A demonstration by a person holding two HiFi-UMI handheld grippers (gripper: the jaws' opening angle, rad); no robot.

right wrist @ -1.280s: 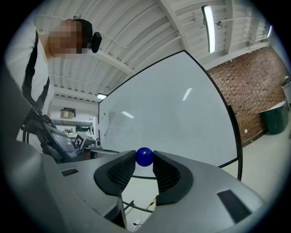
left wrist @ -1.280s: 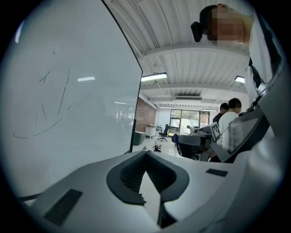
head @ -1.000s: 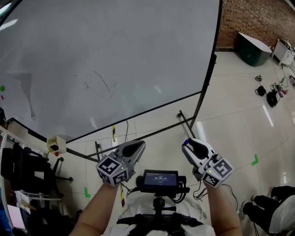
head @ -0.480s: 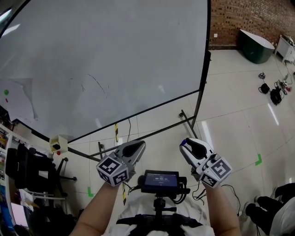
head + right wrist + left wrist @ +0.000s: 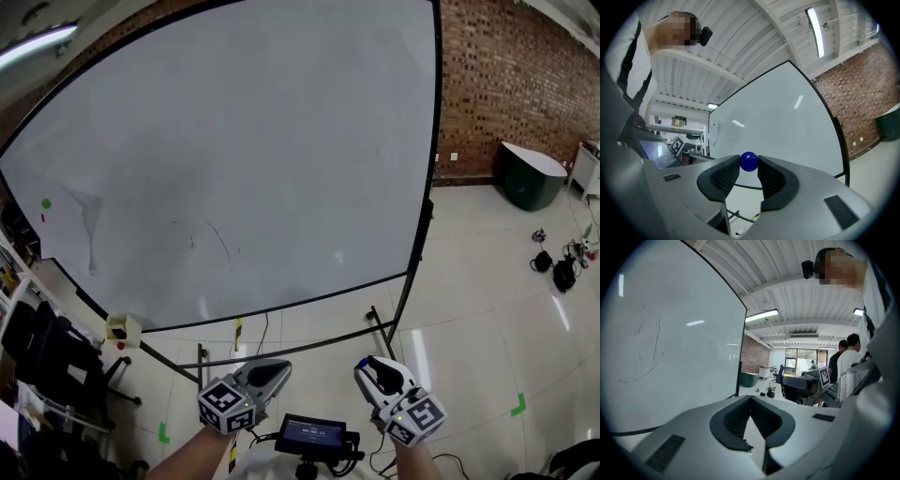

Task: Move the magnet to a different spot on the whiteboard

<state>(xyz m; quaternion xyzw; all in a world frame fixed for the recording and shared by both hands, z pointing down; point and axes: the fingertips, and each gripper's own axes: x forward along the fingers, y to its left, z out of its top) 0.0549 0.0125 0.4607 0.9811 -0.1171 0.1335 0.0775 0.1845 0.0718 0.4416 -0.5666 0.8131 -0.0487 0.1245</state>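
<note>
The right claw (image 5: pixel 367 364) holds the blue magnet (image 5: pixel 749 161) low in the frame, off the whiteboard (image 5: pixel 244 159). The left claw (image 5: pixel 750 398) looks shut, I think. Squeeze tight and press it flat on bare board.

whiteboard (image 5: pixel 244 150): just the one
grippers: two, left gripper (image 5: pixel 279 369) plus right gripper (image 5: pixel 367 367)
blue magnet (image 5: pixel 749 161): one
green tape marks (image 5: pixel 164 433): two on the floor, near left and near right
</note>
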